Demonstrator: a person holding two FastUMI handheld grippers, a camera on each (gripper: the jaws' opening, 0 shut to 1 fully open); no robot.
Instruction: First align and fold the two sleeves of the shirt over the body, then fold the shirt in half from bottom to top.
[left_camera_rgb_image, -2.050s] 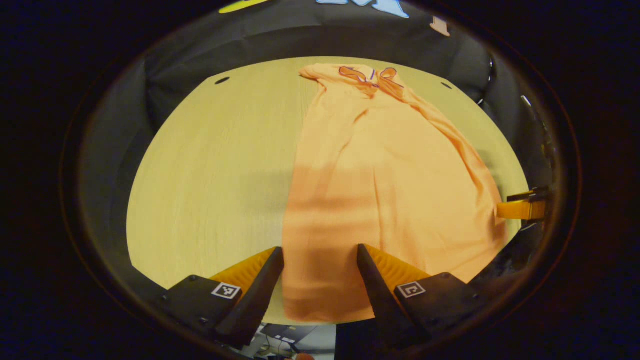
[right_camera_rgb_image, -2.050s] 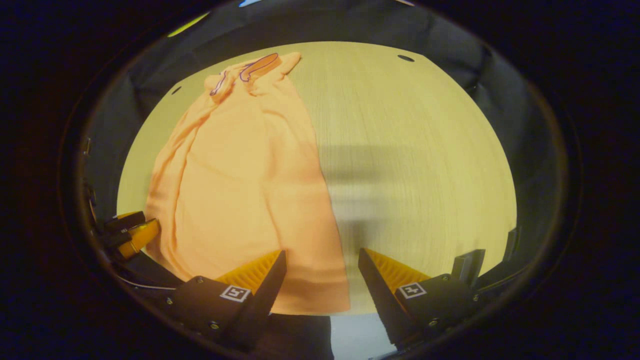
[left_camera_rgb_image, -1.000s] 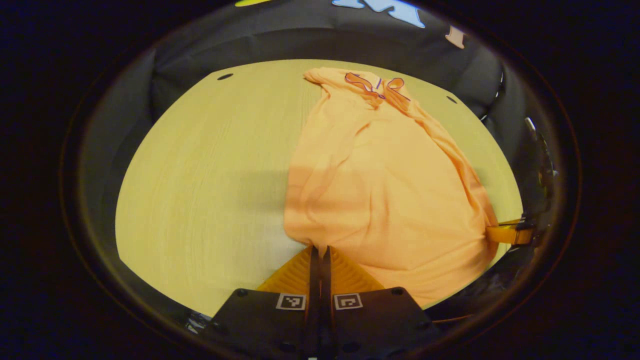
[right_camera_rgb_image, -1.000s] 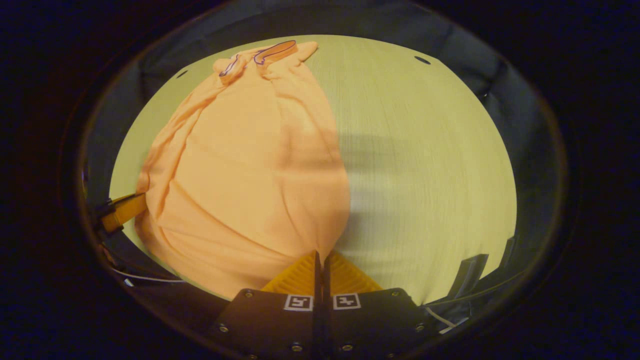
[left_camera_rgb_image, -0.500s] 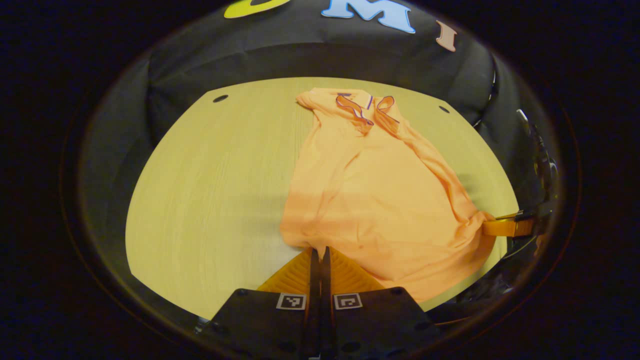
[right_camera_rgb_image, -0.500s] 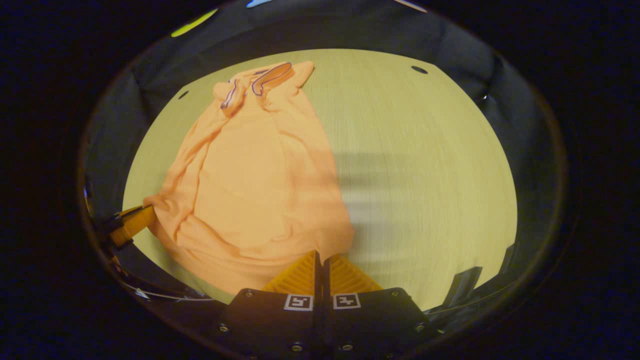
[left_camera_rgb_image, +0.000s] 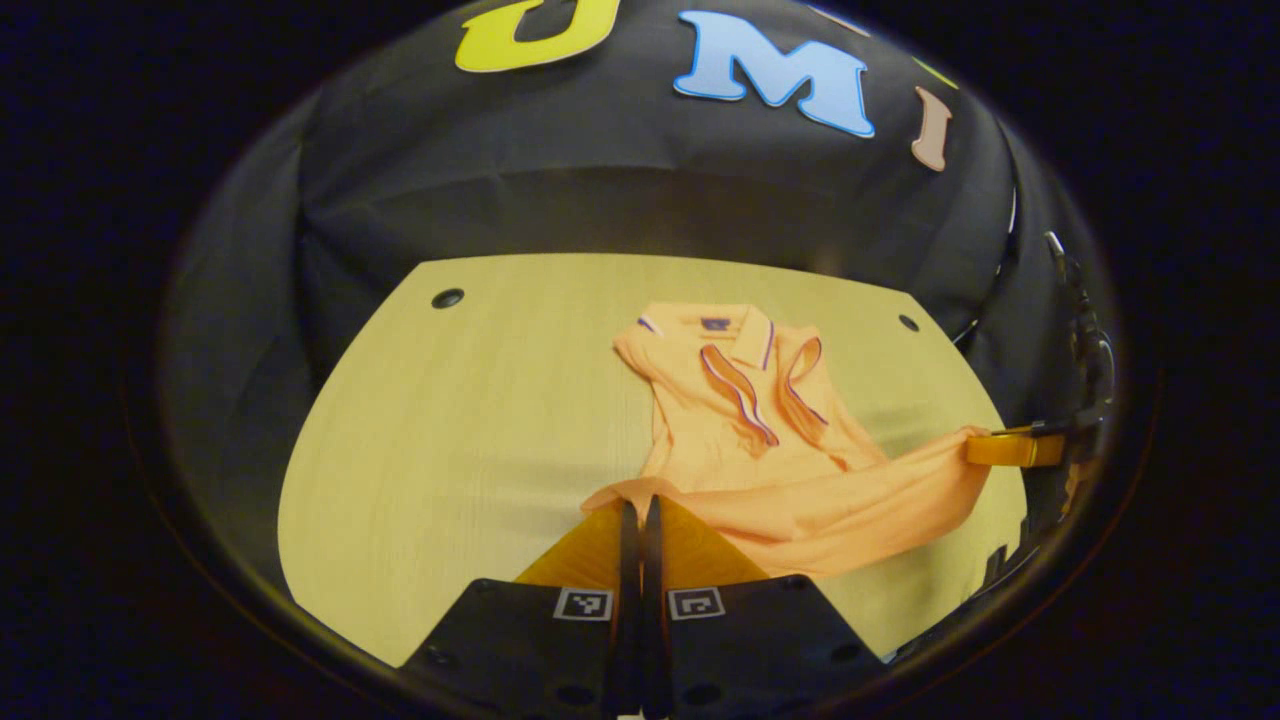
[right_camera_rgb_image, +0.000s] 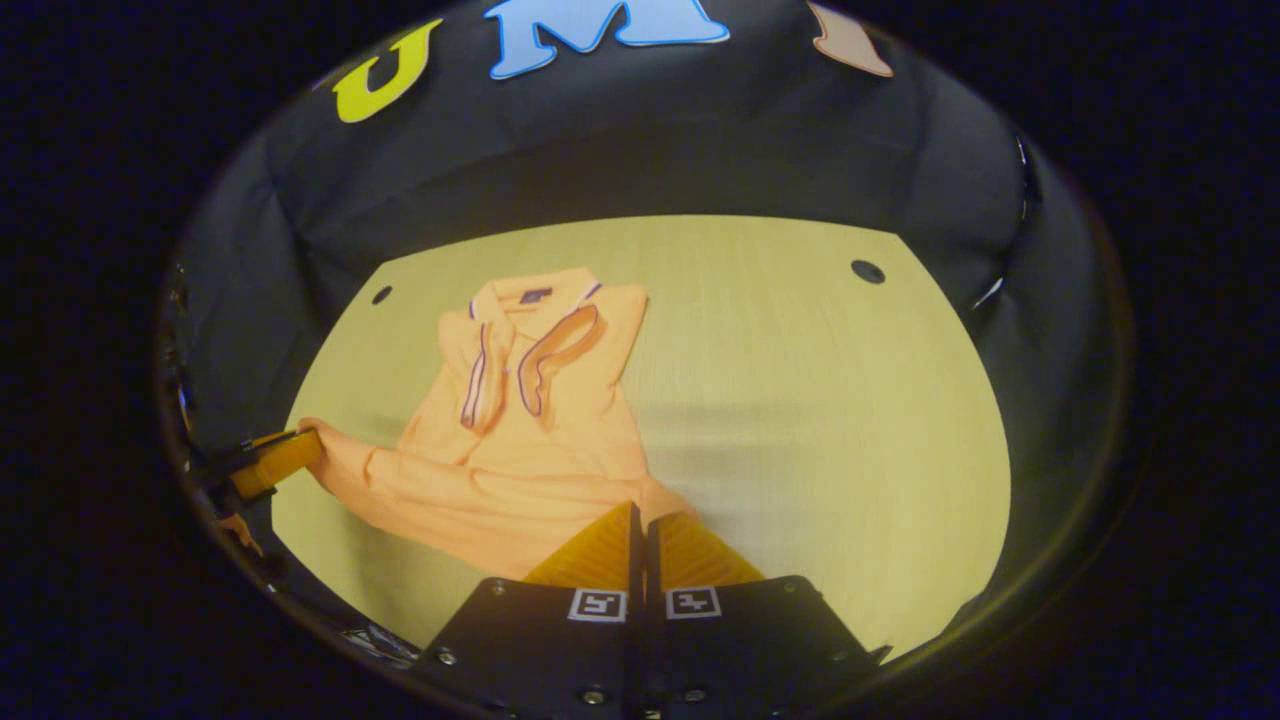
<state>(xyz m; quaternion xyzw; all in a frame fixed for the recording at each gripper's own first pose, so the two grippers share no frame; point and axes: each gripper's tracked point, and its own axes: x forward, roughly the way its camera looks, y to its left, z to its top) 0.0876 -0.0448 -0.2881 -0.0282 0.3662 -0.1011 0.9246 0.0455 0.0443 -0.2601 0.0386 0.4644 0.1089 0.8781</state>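
Left hand-held gripper (left_camera_rgb_image: 640, 508) and right hand-held gripper (right_camera_rgb_image: 640, 515): each is clamped on a bottom corner of the orange shirt (left_camera_rgb_image: 760, 440), fingers pressed together on the hem. You are in the final step, the bottom-to-top fold, with the hem raised and stretched between your grippers. Ahead of them the collar (right_camera_rgb_image: 540, 345) end lies flat on the wooden surface (left_camera_rgb_image: 470, 420). Next, you would likely carry both corners forward evenly, lay the hem at the shoulders, then let go. The fabric looks thin, soft and slightly creased.
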